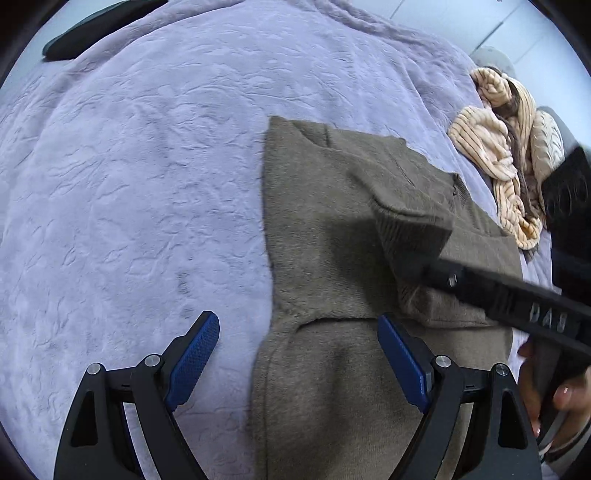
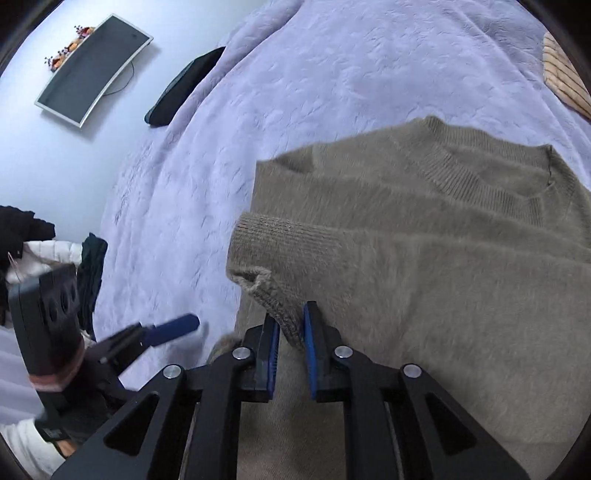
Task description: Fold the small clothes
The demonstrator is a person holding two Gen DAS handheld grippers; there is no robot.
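Right now the right gripper (image 2: 290, 326) has its fingers clamped on the ribbed cuff (image 2: 280, 254) of a brown sweater (image 2: 424, 266) — the sleeve is pulled across the body, which lies on the lavender bedspread (image 2: 295, 92) at center-right of the frame. Lower in the left view, the left gripper (image 1: 299, 350) hovers with fingers wide apart — empty. A striped beige blanket (image 1: 495, 140) sits bunched at upper right.

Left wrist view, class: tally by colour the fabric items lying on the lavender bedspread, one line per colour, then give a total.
Taupe-brown: 1, the sweater, its cuff clamped by the right hand-held gripper.
Cream-striped: 1, the crumpled fleece.
Dark: 1, the flat dark item at the bedspread's far edge; what it is I cannot tell.
Total: 3
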